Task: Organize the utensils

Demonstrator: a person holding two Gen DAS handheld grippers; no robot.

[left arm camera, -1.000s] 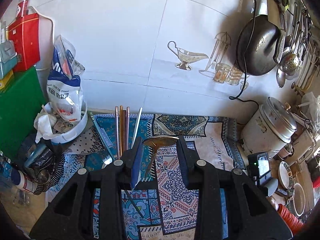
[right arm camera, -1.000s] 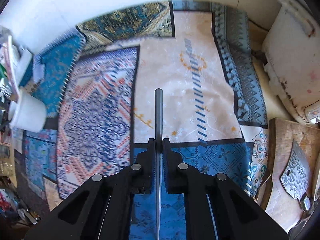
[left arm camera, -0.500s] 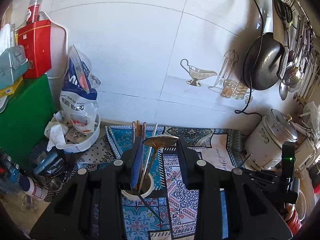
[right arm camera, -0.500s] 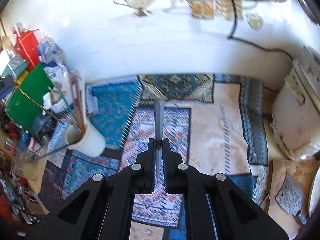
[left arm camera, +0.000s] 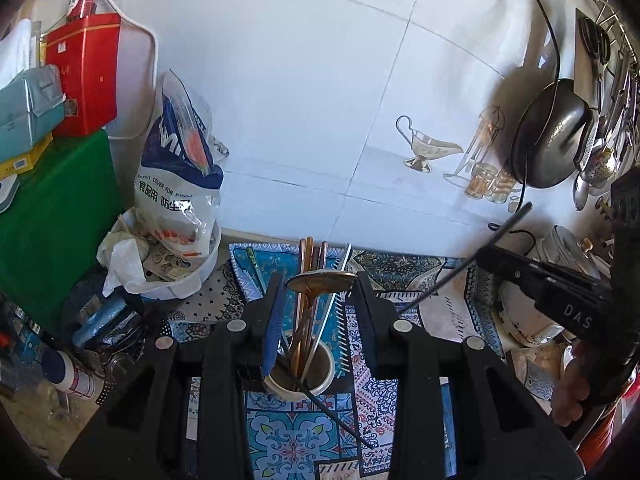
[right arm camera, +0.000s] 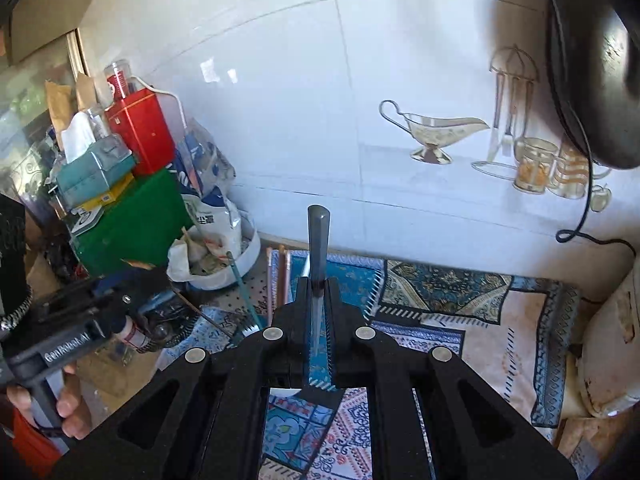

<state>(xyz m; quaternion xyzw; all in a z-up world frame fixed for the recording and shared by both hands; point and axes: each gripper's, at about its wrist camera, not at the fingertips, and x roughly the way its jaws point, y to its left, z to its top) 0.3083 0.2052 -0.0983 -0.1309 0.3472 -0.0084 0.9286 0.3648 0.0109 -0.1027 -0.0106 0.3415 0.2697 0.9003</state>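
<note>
A: Left gripper (left arm camera: 320, 304)?
B: Jaws spread wide, pointed forward and down, nothing pinched between them.
A: Right gripper (right arm camera: 318, 292)?
B: Jaws pressed nearly together, clamped on a thin grey utensil handle (right arm camera: 318, 232) that stands up past the fingertips. Bare hand (left arm camera: 570, 390) grips its body.

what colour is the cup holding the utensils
Cream-white round utensil cup, seen best in the left wrist view.

Patterned blue cloth (left arm camera: 296, 444) on the counter, white tiled wall (left arm camera: 304, 92), red tin (left arm camera: 86, 76) on a green box (left arm camera: 52, 224), printed plastic bag (left arm camera: 176, 184) in a white bowl (left arm camera: 200, 276), black wok (left arm camera: 548, 136) hanging at right, rice cooker (left arm camera: 564, 248) beneath
</note>
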